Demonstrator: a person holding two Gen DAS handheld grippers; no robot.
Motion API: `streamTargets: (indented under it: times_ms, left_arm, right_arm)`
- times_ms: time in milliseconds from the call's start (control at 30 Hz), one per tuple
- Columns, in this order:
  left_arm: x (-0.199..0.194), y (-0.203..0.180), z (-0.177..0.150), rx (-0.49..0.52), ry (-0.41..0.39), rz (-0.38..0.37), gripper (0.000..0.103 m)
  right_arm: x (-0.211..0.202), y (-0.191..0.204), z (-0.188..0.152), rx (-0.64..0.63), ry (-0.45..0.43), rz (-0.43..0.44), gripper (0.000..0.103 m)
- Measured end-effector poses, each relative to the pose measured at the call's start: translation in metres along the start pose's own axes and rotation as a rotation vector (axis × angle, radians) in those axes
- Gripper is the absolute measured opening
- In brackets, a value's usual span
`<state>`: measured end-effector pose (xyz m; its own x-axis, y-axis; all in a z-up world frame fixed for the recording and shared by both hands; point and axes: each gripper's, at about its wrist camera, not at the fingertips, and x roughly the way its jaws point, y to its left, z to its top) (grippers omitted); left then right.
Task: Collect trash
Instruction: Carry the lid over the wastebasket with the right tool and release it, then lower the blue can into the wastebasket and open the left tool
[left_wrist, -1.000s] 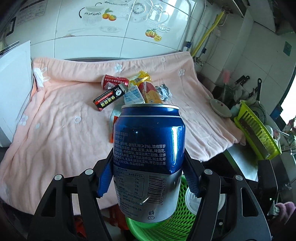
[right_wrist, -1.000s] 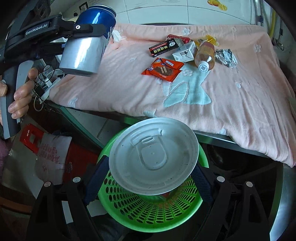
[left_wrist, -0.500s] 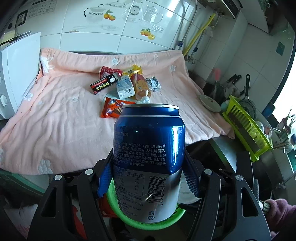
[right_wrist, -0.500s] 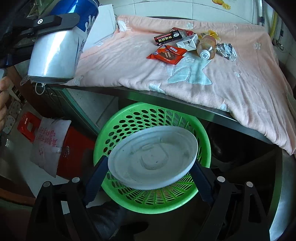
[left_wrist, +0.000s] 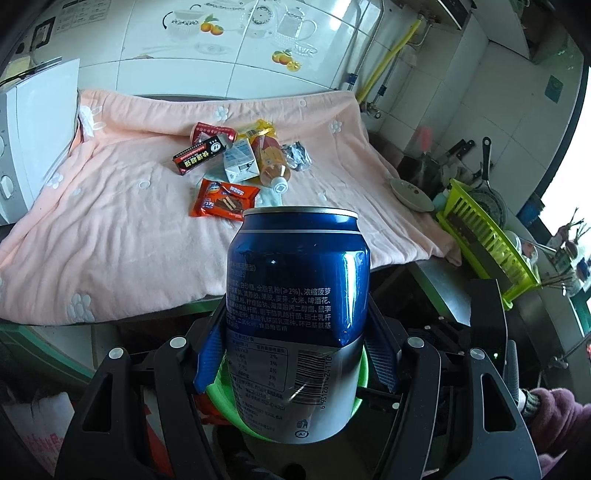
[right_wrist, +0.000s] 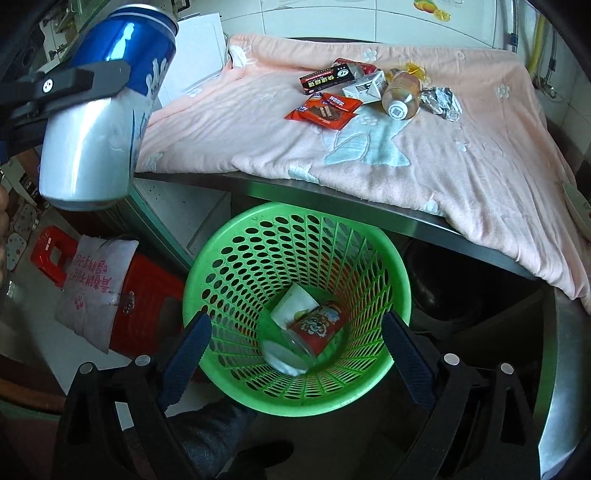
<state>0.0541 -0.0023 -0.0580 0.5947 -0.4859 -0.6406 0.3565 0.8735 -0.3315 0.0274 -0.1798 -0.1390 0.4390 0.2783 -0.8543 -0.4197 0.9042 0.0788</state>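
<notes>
My right fingers (right_wrist: 295, 354) opening wide, now empty: round tin just dropped into green basket (right_wrist: 229, 258) below bench. My left fingers (left_wrist: 295, 354) clamp blue can (left_wrist: 297, 314), nearing basket. More trash waits on pink blanket (right_wrist: 461, 147).

The can (left_wrist: 295, 314) is blue above and silver below. The perforated basket (right_wrist: 295, 258) is bright green. A pale pink blanket (left_wrist: 110, 229) bears white flowers. The snack wrapper (left_wrist: 225, 197) is orange.

The basket (right_wrist: 295, 306) stands below the counter edge (right_wrist: 332, 199), wrappers (right_wrist: 325, 110) lying on the blanket (right_wrist: 443, 155) above.
</notes>
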Motion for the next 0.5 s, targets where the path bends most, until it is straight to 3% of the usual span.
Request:
streamTargets:
  times_ms: [500]
  left_arm:
    - [0.035,-0.021,-0.027,0.06,0.091,0.055,0.066]
  right_arm:
    - [-0.02,-0.015,-0.018,0.054,-0.008,-0.094,0.09]
